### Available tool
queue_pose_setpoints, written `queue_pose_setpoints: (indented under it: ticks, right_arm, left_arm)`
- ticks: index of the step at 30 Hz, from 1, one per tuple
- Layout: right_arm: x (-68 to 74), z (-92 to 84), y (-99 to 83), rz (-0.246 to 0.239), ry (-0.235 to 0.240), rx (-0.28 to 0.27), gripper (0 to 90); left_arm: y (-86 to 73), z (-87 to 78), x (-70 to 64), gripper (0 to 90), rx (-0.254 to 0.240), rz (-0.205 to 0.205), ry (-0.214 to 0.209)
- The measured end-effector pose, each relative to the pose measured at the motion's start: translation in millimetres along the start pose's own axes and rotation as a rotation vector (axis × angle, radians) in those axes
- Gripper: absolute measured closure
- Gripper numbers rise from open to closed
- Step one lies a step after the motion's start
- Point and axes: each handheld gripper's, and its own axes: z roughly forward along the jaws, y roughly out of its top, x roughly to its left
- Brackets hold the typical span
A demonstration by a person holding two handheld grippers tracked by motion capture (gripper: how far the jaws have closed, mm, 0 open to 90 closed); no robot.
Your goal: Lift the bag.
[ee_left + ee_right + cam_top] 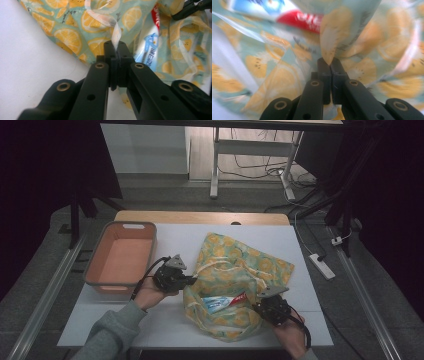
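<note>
Left gripper view: both grippers clamped on the lemon-print bag (75, 35).
Left gripper (117, 53) pinches its white drawstring (115, 37); right gripper (330, 63) pinches the cloth edge.

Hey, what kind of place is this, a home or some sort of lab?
Probably a lab or recording workspace: a white table on a bare floor, dark curtains at both sides, and a power strip with loose cables behind.

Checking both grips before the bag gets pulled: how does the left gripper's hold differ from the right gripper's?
The left gripper is shut on a pale ribbon drawstring; the right gripper pinches a fold of the lemon-print fabric bag. The left sits at the bag's left edge, the right at its near right rim. Both are shut.
</note>
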Motion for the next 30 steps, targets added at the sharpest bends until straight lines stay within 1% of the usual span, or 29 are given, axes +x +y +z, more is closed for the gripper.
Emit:
queue_pose_setpoints:
  ticks: [1,4,6,7,8,9,11,15,20,24,27,30]
  right_arm:
    - [0.2,-7.9,1.6,-0.011,0.003,-0.025,88.4]
    - [1.9,-31.6,7.2,-0.036,-0.018,-0.112,88.7]
    - [2.5,-49.3,12.7,-0.043,-0.017,-0.186,88.7]
    - [2.9,-55.7,15.3,-0.046,-0.016,-0.214,88.8]
    - [3.1,-59.8,17.3,-0.055,-0.017,-0.233,88.8]
    - [3.4,-65.9,20.7,-0.063,-0.025,-0.256,88.8]
    - [2.5,-74.1,26.3,-0.073,-0.033,-0.295,88.9]
    - [-2.6,-89.4,38.0,-0.074,-0.048,-0.356,88.9]
    - [-12.3,-103.3,53.3,-0.072,-0.073,-0.411,88.9]
    - [-19.9,-110.1,67.4,-0.063,-0.065,-0.459,89.0]
    - [-26.0,-115.6,81.9,-0.059,-0.06,-0.494,89.0]
    - [-35.7,-116.5,95.8,-0.033,-0.042,-0.511,88.9]
  left_arm:
    - [-0.2,-3.9,-0.8,88.5,-0.013,-0.002,-0.005]
    - [-0.3,-17.2,-3.5,88.6,-0.056,0.001,-0.029]
    - [0.6,-26.4,-6.5,88.6,-0.082,0.005,-0.036]
    - [1.2,-29.9,-7.6,88.6,-0.095,0.005,-0.041]
    - [2.4,-36.1,-9.5,88.7,-0.118,0.003,-0.051]
    - [3.3,-39.9,-10.7,88.7,-0.13,0.005,-0.054]
    - [6.4,-50.6,-14.5,88.7,-0.16,0.016,-0.044]
    - [9.9,-64.0,-17.7,88.8,-0.208,0.028,-0.044]
    - [11.5,-80.1,-15.4,88.9,-0.273,0.016,-0.049]
    - [13.1,-96.1,-13.5,88.9,-0.333,0.004,-0.063]
    - [15.2,-107.1,-12.6,88.9,-0.373,0.003,-0.053]
    - [19.2,-112.6,-12.0,88.9,-0.403,-0.001,-0.058]
